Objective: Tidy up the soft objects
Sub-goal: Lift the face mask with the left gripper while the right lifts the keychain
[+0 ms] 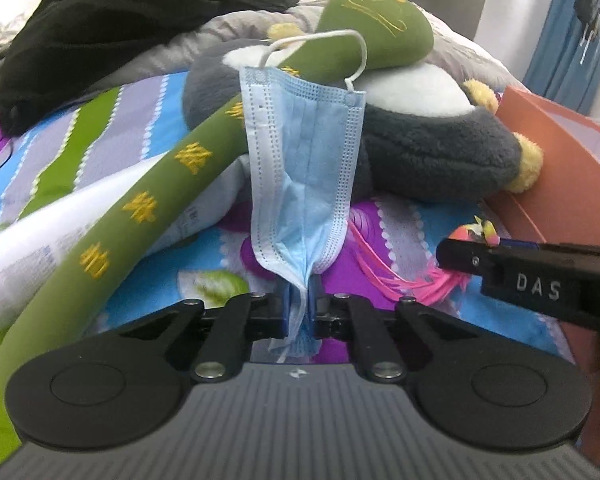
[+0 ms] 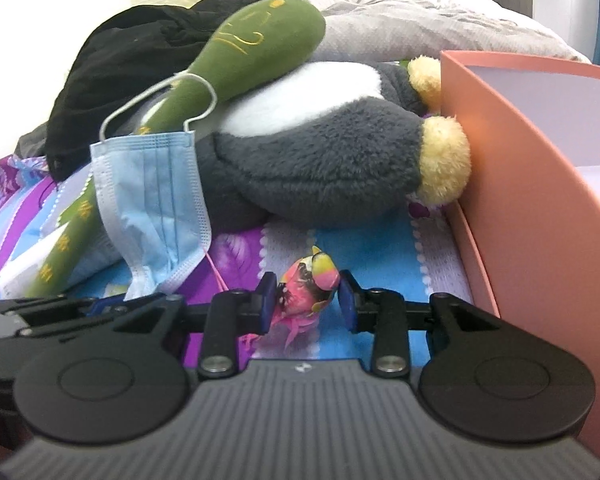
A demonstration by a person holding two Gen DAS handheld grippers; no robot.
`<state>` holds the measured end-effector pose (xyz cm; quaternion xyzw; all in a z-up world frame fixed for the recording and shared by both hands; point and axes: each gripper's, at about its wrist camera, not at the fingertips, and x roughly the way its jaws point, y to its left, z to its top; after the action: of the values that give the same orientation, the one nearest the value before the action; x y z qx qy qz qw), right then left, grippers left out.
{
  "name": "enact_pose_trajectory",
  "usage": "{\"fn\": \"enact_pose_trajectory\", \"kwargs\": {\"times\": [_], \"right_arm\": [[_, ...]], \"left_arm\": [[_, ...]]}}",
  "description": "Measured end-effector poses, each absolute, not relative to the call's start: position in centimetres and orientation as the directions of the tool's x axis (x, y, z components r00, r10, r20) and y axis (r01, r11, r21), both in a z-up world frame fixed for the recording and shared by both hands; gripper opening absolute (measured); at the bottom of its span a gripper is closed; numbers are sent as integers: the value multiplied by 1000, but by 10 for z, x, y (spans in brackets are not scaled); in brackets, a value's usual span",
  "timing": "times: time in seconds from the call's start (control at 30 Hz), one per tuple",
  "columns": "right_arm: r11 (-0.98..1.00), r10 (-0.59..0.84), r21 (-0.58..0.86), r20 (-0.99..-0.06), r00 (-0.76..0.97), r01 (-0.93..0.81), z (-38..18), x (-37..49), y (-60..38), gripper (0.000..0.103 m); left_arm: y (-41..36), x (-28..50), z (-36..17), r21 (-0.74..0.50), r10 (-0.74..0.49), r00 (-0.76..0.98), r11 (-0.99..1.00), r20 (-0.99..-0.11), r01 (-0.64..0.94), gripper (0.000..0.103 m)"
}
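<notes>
One blue face mask is standing lengthwise straight ahead of the left gripper, whose jaws are pinching its lower end, ear loop uppermost. The right gripper is holding its fingers apart around one small pink toy. Only the right view is showing the pink box's interior, just right of that gripper.

We see a bed covered by a patterned sheet in purple, blue, green and lilac stripes. On it lie a grey-and-white plush toy, a long green plush leaning across it, and a white packet beneath the green one. A black garment and a grey quilt are heaped at the far end. A salmon box stands beside the plush toy, perhaps touching it.
</notes>
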<state>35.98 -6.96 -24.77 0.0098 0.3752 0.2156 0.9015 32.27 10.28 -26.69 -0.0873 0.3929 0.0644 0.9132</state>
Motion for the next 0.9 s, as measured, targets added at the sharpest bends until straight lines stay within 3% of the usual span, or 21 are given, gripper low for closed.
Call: {"fn": "enact_pose_trajectory", "kwargs": {"times": [0.4,0.9], "right_arm": [[900,381,144,-721,579,-412,-230,295,-91,36],[899,377,138,-724,578,-415,-206,218,-133,36]], "left_arm": [[100,259,-242,-226,8,657,936,-754,-271,10],[78,174,-216,-275,-31,638,918,-769,-286,10]]}}
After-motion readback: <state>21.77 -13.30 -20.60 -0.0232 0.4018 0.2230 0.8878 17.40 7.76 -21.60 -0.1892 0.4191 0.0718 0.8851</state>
